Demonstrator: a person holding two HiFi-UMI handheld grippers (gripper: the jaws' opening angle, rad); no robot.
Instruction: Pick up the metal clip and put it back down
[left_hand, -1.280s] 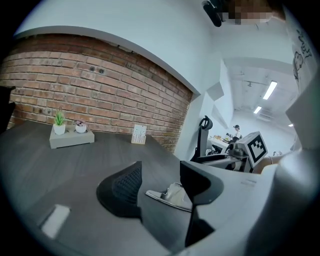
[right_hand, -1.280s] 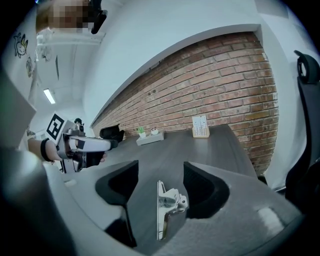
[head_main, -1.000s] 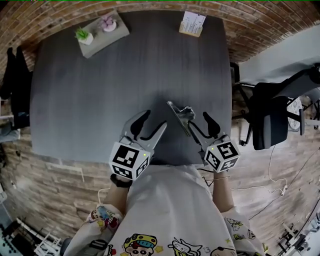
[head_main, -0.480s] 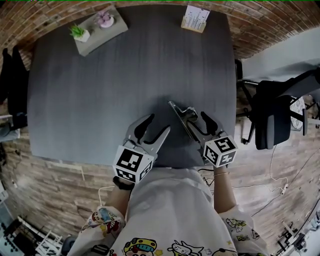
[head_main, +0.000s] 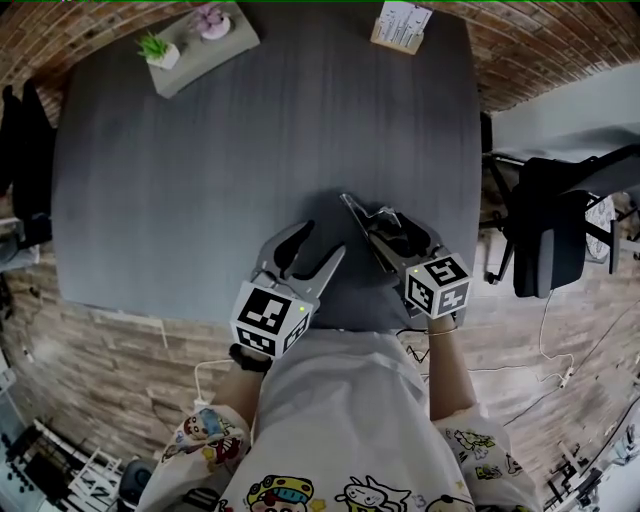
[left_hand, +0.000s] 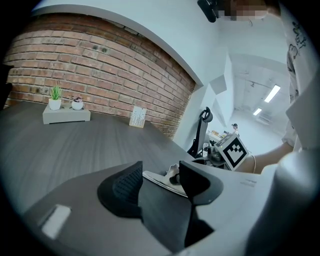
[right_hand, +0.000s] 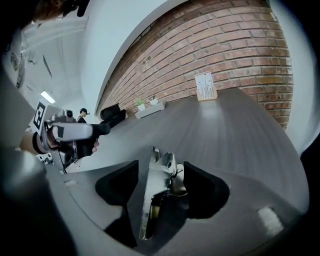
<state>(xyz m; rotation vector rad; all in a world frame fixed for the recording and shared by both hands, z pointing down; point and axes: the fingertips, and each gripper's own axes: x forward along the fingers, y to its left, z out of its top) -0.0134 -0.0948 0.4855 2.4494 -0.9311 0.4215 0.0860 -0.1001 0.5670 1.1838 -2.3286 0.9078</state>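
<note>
The metal clip (head_main: 362, 222) lies on the dark table (head_main: 200, 170) near its front edge, right of centre. My right gripper (head_main: 397, 238) is open and straddles the clip's near end. In the right gripper view the clip (right_hand: 156, 185) stands on edge between the jaws, its wire lever close to the right pad (right_hand: 202, 187) and a gap showing at the left pad. My left gripper (head_main: 318, 243) hovers open to the clip's left with nothing between its jaws. In the left gripper view, the clip (left_hand: 161, 178) shows just beyond them.
A grey tray with two small potted plants (head_main: 195, 38) sits at the table's far left. A card holder (head_main: 402, 24) stands at the far right edge. A black office chair (head_main: 548, 240) is beside the table's right side. A brick wall runs behind the table.
My right gripper has slid forward, so its jaws now reach around the clip's near end. The left gripper has barely moved.
</note>
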